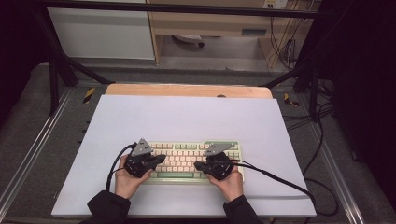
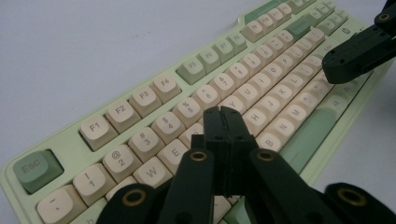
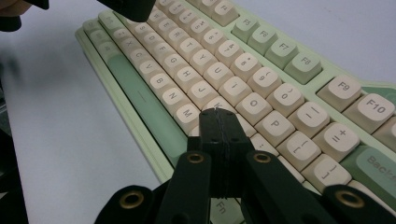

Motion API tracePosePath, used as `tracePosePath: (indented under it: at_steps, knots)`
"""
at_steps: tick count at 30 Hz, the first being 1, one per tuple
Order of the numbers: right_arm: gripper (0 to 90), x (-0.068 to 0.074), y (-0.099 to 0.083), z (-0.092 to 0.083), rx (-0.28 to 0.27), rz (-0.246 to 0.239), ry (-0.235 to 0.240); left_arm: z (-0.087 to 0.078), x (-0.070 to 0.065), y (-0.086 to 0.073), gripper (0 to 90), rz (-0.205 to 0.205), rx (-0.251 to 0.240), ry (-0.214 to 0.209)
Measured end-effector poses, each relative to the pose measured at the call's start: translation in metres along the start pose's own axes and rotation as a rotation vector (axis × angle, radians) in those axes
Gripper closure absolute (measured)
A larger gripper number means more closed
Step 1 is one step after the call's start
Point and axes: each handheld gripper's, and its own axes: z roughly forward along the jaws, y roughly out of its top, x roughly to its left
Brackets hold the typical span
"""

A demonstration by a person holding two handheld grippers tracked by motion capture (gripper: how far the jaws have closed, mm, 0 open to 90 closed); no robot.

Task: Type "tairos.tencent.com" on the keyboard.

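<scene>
Two closed, empty tools hover over a green-and-cream keyboard [image 1: 187, 161] lying lengthwise across the white tabletop [image 1: 187, 116]. The left tool [image 1: 159, 159] points at its left-hand keys, the right tool [image 1: 198, 165] at its right-hand keys, tips facing inward.

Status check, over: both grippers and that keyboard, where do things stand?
Left gripper shut, over left-side keys. Right gripper shut, over right-side keys. Pale green keyboard with cream keycaps flat on white sheet. Nothing obstructing.

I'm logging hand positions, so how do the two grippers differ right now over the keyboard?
The left gripper sits over the keyboard's left half, its tips near the letter rows around R and T; the right gripper sits over the right half, near M and K. The left points rightward, the right points leftward. Both have their jaws closed together, holding nothing.
</scene>
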Motion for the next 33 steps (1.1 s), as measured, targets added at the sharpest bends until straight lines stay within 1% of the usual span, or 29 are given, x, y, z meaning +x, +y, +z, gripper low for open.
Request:
tracePosePath:
  at_steps: [13,19,27,33]
  knots:
    - [90.0,0.000,0.000,-0.001,-0.005,0.002,0.001,0.021,-0.003,0.008,90.0,-0.003,0.019,0.009]
    - [90.0,0.000,0.000,-0.002,-0.003,-0.001,0.000,0.031,-0.006,0.007,90.0,0.011,0.033,0.009]
    - [90.0,0.000,-0.001,-0.001,-0.002,-0.001,0.001,0.035,-0.004,0.005,90.0,0.009,0.040,0.018]
    - [90.0,0.000,-0.001,-0.001,-0.005,-0.002,-0.001,0.038,-0.005,0.005,90.0,0.015,0.038,0.017]
